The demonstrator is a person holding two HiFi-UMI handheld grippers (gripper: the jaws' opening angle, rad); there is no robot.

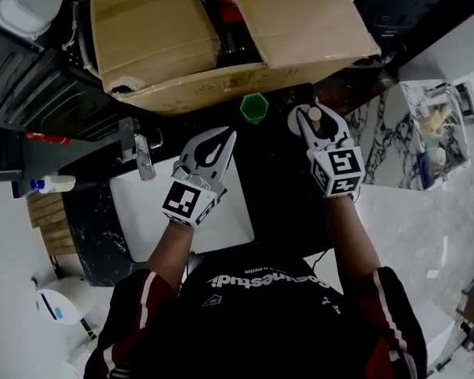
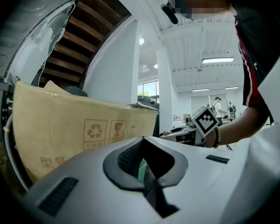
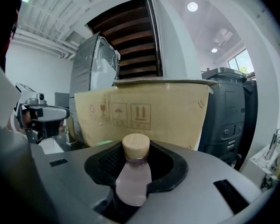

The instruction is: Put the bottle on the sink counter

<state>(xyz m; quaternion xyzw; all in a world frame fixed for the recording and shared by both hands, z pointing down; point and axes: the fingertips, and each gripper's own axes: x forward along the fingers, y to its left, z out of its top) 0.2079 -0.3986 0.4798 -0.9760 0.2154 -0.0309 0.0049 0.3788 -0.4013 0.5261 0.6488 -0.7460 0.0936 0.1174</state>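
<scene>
The right gripper clamps its fingers on the wooden-capped bottle above the black tabletop. Fingers of the left gripper sit together, empty, near the sink.

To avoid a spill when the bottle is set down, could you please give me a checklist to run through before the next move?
1. Right hand-held gripper shut on the bottle under its wooden cap: ok.
2. Bottle upright, cap on top: ok.
3. Black counter beside the sink looks bare near the bottle: ok.
4. Green cup stands apart from the bottle: ok.
5. Bottle base touching the counter: cannot tell.
6. Left hand-held gripper shut, empty, away from the bottle: ok.
</scene>
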